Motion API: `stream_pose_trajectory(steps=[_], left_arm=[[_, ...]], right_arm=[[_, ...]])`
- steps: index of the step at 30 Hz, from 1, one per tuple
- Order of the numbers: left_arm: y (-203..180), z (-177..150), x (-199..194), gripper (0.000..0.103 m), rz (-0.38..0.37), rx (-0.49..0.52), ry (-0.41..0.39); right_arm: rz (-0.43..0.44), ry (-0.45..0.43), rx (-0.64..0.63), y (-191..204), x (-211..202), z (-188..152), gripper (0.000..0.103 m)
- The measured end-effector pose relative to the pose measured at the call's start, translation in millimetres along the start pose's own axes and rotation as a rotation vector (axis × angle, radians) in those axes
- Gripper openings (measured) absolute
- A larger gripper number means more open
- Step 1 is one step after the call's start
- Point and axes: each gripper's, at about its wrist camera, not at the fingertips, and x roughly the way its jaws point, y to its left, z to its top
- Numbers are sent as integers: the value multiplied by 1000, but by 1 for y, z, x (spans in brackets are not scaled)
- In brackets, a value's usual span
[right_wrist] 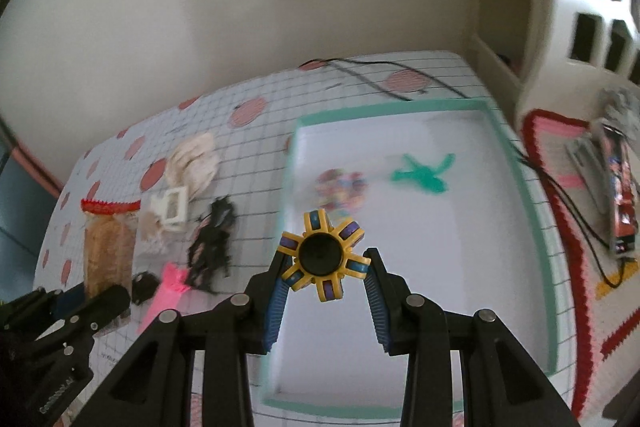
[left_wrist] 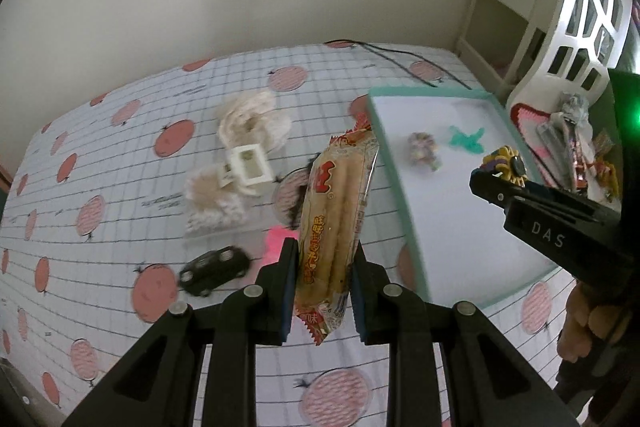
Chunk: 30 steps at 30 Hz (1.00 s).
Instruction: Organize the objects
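Fingers (left_wrist: 362, 291) of my left gripper (left_wrist: 324, 287) are clamped on the sides of a biscuit packet (left_wrist: 336, 223), which stands upright between them above the bed (left_wrist: 120, 155). My right gripper (right_wrist: 326, 283) pinches a yellow spinner toy (right_wrist: 323, 255) at its fingertips, over the near left part of the teal-rimmed tray (right_wrist: 532, 211). Only my left view shows the small black car (left_wrist: 214, 269) clearly, near the fingers on their left. Only my right view shows the black tangled thing (right_wrist: 212, 247) beside the pink piece (right_wrist: 170, 287). Inside the tray lie a green figure (right_wrist: 424, 173) and a blurred multicoloured ball (right_wrist: 340, 189).
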Motion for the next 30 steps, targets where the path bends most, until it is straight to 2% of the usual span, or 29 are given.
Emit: stream_pose_trajectory(steps=[8, 15, 24, 30], left_arm=[[-42, 14, 10, 25, -37, 46, -38], [-70, 22, 26, 25, -55, 61, -54], [-91, 24, 52, 25, -106, 65, -40], [-100, 22, 68, 25, -100, 82, -22]], right_arm=[[-56, -29, 101, -55, -4, 3, 39], [-106, -18, 185, -90, 3, 2, 39], [-140, -30, 204, -107, 9, 1, 39], [-165, -25, 203, -109, 18, 1, 39]])
